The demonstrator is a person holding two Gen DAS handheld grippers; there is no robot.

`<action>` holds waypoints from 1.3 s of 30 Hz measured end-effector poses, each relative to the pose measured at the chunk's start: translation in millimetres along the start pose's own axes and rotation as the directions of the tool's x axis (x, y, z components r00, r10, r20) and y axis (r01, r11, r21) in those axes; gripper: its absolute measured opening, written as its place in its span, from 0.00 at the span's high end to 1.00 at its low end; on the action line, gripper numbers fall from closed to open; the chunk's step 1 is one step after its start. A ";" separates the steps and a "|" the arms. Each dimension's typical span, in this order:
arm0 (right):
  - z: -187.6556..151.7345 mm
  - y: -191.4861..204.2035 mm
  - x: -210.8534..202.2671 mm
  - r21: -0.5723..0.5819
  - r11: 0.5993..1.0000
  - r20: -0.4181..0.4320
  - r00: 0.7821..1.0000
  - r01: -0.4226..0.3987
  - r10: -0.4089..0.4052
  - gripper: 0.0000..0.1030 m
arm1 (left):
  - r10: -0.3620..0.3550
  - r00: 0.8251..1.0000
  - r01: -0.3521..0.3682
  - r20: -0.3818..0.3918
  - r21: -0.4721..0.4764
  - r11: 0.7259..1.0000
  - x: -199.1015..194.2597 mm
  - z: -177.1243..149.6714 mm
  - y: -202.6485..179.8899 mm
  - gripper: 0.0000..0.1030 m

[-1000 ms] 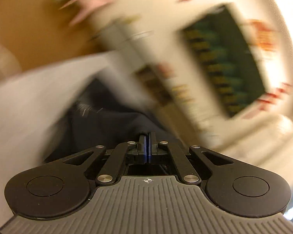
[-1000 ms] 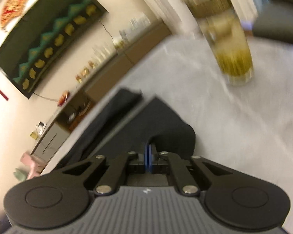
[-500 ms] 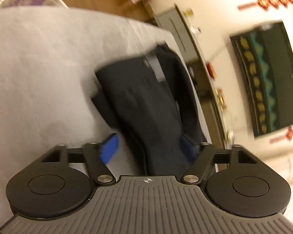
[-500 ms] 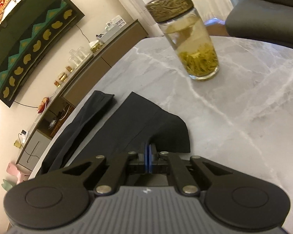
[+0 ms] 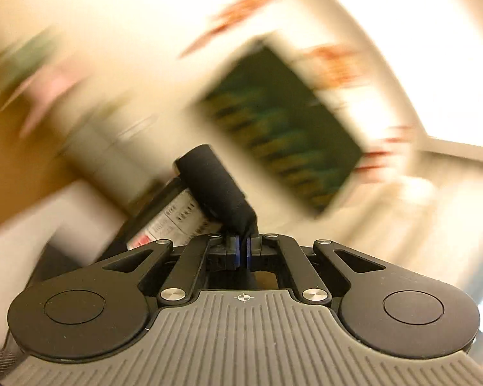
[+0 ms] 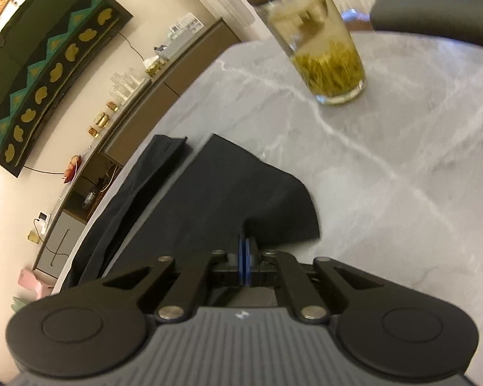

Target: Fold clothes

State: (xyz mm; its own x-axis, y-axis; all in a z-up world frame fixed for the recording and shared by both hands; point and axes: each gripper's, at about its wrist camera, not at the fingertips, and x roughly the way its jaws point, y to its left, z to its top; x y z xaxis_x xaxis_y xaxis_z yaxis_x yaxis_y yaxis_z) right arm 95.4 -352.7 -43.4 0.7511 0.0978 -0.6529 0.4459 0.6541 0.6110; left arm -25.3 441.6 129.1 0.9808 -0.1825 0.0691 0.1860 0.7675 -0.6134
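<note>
My left gripper (image 5: 243, 247) has its blue-padded fingers (image 5: 238, 251) pinched tight on a rolled edge of black fabric garment (image 5: 215, 186) showing a white printed care label (image 5: 174, 222); background motion-blurred.

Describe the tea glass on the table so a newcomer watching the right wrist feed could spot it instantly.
Start from the grey marble table with white veins. Beyond the dark garment pinched in the right gripper, near the table's far edge, stands the tall clear glass. It alone is transparent, with yellow-green leaves settled at the bottom and a dark textured band on top.
</note>
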 end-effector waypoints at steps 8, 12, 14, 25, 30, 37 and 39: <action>-2.5 2.4 -2.3 0.002 1.000 -0.033 0.999 0.003 -0.003 0.98 | 0.397 0.891 -0.452 -0.221 -0.356 0.818 -106.9 -84.5 96.2 1.00; -1.9 5.7 -5.3 -0.022 0.999 -0.023 0.999 0.025 -0.026 0.98 | 0.435 0.866 -0.500 -0.247 -0.398 0.769 -108.1 -101.3 76.9 1.00; -2.3 10.0 -10.6 -0.065 0.996 0.008 0.998 0.060 -0.060 0.98 | 0.456 0.853 -0.522 -0.255 -0.392 0.758 -108.3 -107.8 59.9 1.00; -118.6 144.3 -119.6 -0.541 0.773 0.469 0.882 0.331 -0.050 0.53 | 0.504 0.820 -0.539 -0.271 -0.070 0.839 -98.7 -166.6 10.2 1.00; -203.5 282.0 -123.2 -0.830 0.553 0.230 0.945 0.067 0.231 0.41 | 0.451 0.836 -0.436 -0.312 0.122 0.892 -86.9 -189.1 -12.0 1.00; -397.3 513.7 -75.1 -0.903 -0.126 -0.429 0.852 -0.411 0.299 0.15 | 0.421 0.837 -0.430 -0.350 0.053 0.901 -85.4 -193.1 8.1 1.00; -462.9 568.8 -48.6 -0.805 -0.285 -0.578 0.796 -0.520 0.181 0.15 | 0.412 0.837 -0.422 -0.360 0.056 0.905 -84.0 -196.1 10.9 1.00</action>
State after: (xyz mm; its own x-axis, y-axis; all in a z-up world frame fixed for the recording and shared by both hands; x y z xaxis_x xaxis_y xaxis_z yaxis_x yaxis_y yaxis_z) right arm 87.2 361.8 128.6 0.3974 0.6298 -0.6674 -0.9096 0.3666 -0.1957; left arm -117.2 344.8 -37.7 0.8763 -0.0573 -0.4783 -0.2422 0.8058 -0.5403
